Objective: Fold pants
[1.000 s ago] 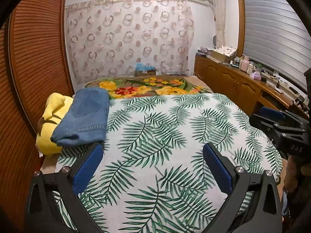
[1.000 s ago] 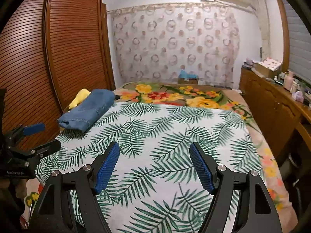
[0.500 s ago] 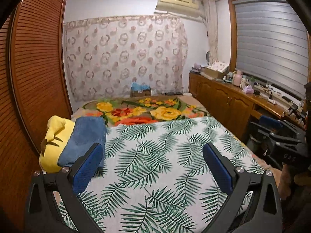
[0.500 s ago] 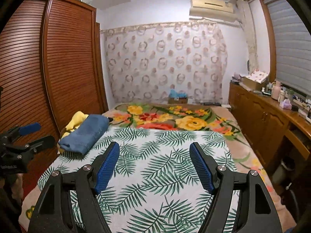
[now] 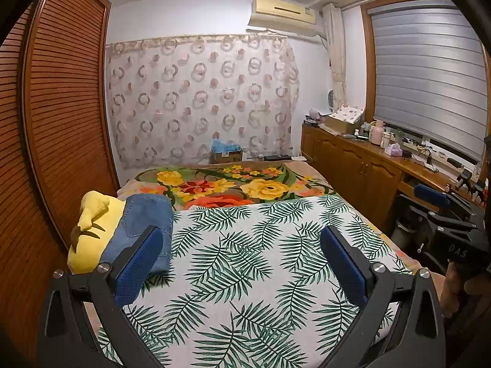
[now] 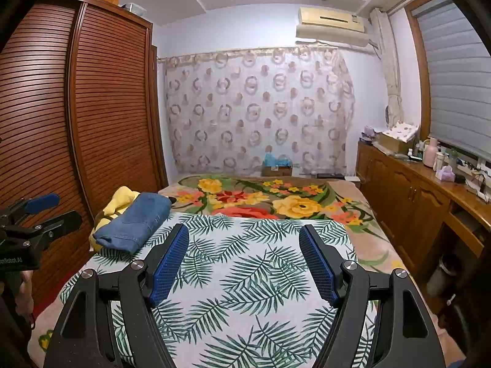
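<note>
"DAS" is read on the right claw (image 5: 442, 202) body at 3 o'clock in the left view; "Robot.AI" on the left claw (image 6: 49, 211) body in the right view. Both claws are spread wide and empty. Folded blue jeans (image 6: 135, 222) are laid on a yellow cushion (image 5: 89, 236) at 10 o'clock on the bed (image 6: 260, 263). Blue items are seen in a cardboard box (image 6: 277, 170) beyond.

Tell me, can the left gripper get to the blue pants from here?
Probably yes. The left gripper is open and empty, and the folded pants lie just beyond its left finger on the yellow cloth, with nothing between them.
</note>
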The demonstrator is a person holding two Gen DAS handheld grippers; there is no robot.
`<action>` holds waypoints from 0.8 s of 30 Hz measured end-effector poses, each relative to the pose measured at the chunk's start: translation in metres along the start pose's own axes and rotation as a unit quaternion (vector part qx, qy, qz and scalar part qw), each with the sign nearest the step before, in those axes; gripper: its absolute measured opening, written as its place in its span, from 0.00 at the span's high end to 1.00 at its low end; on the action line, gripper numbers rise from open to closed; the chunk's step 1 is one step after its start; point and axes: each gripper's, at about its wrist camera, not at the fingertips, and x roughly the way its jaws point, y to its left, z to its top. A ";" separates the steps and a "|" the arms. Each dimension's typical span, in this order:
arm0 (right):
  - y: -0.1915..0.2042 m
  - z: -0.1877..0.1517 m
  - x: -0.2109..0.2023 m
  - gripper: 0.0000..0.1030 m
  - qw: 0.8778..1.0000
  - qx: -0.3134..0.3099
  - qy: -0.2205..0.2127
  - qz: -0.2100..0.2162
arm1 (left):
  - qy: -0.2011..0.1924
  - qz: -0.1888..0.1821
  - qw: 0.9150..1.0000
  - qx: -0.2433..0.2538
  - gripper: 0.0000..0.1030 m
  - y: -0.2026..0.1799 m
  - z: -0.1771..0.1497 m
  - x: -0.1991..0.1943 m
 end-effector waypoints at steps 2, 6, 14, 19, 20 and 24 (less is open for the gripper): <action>0.000 0.000 0.000 0.26 1.000 -0.001 0.000 -0.001 | 0.000 0.001 1.000 0.001 0.01 0.000 0.000 0.000; -0.001 -0.001 0.003 0.26 1.000 -0.003 0.000 -0.001 | 0.000 0.001 1.000 0.000 0.01 0.001 0.000 0.000; -0.001 -0.002 0.004 0.26 1.000 -0.003 0.000 0.000 | 0.001 0.003 1.000 0.000 0.01 0.005 -0.003 -0.001; -0.002 -0.002 0.004 0.26 1.000 -0.003 0.000 0.001 | 0.001 0.003 1.000 0.000 0.01 0.005 -0.002 0.000; -0.001 -0.002 0.005 0.26 1.000 -0.003 0.000 0.001 | 0.001 0.004 1.000 0.000 0.01 0.005 -0.002 0.000; -0.003 -0.002 0.007 0.26 1.000 -0.002 0.001 0.001 | 0.001 0.003 1.000 0.000 0.01 0.005 -0.002 0.000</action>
